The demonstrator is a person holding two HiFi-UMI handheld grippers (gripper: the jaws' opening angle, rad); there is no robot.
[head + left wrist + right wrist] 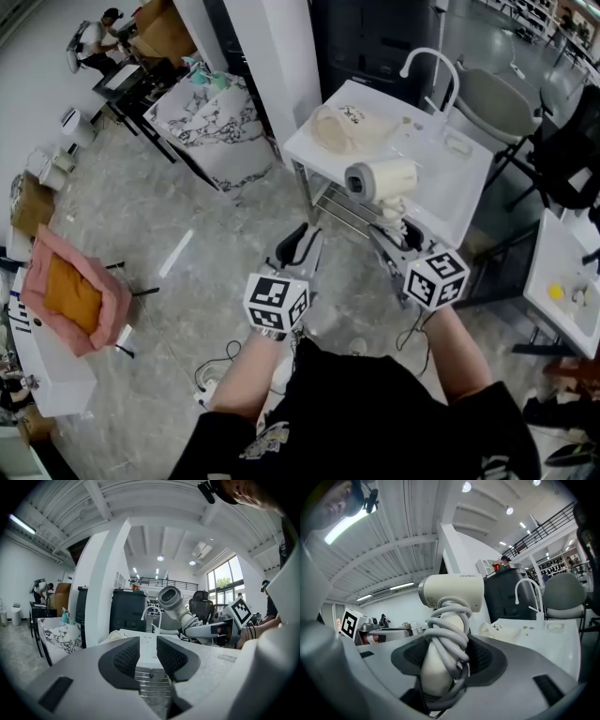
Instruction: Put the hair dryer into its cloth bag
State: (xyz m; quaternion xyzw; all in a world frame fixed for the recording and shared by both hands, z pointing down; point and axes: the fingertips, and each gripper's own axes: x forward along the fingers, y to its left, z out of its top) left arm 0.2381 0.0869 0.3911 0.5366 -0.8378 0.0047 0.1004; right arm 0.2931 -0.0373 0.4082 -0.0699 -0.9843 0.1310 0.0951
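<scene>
Right tongs: clamped on the handle of the hair dryer, pads pressing on both sides, with the barrel lying crosswise above the jaws.
Cord: wound in loops round the handle and caught inside my grip; I see nothing dangling.
Left tongs: jaws a little apart with nothing between them, held in the air beside the right one, short of the tabletop.
Cloth bag: lying slack on the far left part of the tabletop, well apart from the dryer; I cannot tell which way its mouth faces.
Step in hand: as I judge it, the dryer is picked up and held ready, and the bag is not yet opened.
Next move: probably my free tongs go to the bag, pinch one edge of the mouth and lift it until it gapes. Then the dryer goes in barrel first, since that is the wide part.
In the way: faucet stands at the back of the tabletop, to the right of the bag. Soft cloth may sag shut with only one edge held.
Around: marble-patterned table off to the left, grey chair beyond the faucet.
</scene>
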